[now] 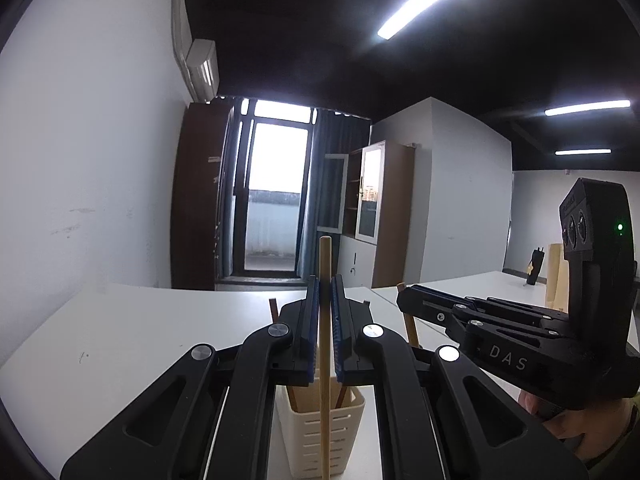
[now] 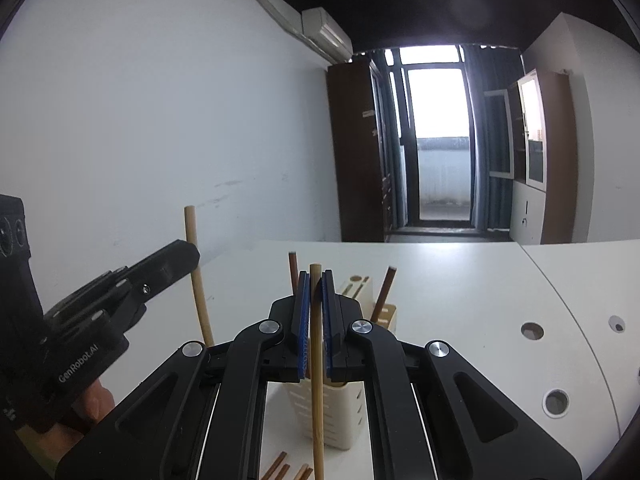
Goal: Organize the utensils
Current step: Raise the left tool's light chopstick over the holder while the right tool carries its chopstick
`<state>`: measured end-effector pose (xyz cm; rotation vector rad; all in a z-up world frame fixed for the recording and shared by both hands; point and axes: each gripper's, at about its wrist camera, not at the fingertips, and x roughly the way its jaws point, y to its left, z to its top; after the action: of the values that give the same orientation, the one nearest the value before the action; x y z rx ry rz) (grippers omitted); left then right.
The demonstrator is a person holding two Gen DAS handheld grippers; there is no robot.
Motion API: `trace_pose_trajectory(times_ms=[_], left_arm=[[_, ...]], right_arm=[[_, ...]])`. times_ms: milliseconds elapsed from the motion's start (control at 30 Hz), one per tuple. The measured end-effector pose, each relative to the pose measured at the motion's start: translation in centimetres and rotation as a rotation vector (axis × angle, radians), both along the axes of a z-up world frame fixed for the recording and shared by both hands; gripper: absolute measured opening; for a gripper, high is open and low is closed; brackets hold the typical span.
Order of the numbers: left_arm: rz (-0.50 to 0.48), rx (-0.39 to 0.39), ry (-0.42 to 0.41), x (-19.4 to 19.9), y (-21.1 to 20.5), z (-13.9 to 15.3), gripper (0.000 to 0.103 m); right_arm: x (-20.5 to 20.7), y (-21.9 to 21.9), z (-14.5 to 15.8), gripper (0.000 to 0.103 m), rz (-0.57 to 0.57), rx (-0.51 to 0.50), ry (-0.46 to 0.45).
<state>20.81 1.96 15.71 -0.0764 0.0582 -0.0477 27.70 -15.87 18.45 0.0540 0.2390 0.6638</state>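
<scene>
My left gripper (image 1: 325,282) is shut on a pale wooden chopstick (image 1: 325,380) that stands upright, its lower part hanging in front of a cream slotted utensil holder (image 1: 320,436). My right gripper (image 2: 316,278) is shut on a second pale chopstick (image 2: 317,400), also upright, in front of the holder (image 2: 344,416). Each gripper shows in the other's view: the right gripper (image 1: 403,299) to the right, the left gripper (image 2: 191,255) with its chopstick (image 2: 197,280) to the left. Two dark brown chopsticks (image 2: 293,270) lean inside the holder.
The holder stands on a white table (image 1: 140,328). Several dark brown chopsticks (image 2: 280,466) lie on the table near its front edge. Round cable holes (image 2: 532,331) pierce the table at the right. A hand (image 1: 580,432) holds the right gripper.
</scene>
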Motion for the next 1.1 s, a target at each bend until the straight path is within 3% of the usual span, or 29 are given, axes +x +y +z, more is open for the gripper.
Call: trace_pose_trajectory(times_ms=[300, 433, 700, 900, 1100], left_arm=[[0.029, -0.012, -0.104, 0.6, 0.4, 2.5, 0.006], [0.058, -0.056, -0.15, 0.7, 0.8, 3.0, 0.006], [0.09, -0.075, -0.238, 1.5, 0.5, 4.1, 0.006], [0.085, -0.068, -0.194, 4.4, 0.1, 3.0, 0.006], [0.09, -0.026, -0.125, 6.3, 0.4, -0.6, 0.006]], right_arm=[[1.7, -0.5, 3.8, 0.007, -0.022, 0.074, -0.107], [2.6, -0.6, 5.5, 0.007, -0.021, 0.109, -0.143], [3.3, -0.3, 6.6, 0.007, -0.035, 0.184, -0.273], [4.2, 0.2, 4.9, 0.007, -0.048, 0.221, -0.341], [6.4, 0.1, 1.9, 0.007, -0.047, 0.235, -0.263]])
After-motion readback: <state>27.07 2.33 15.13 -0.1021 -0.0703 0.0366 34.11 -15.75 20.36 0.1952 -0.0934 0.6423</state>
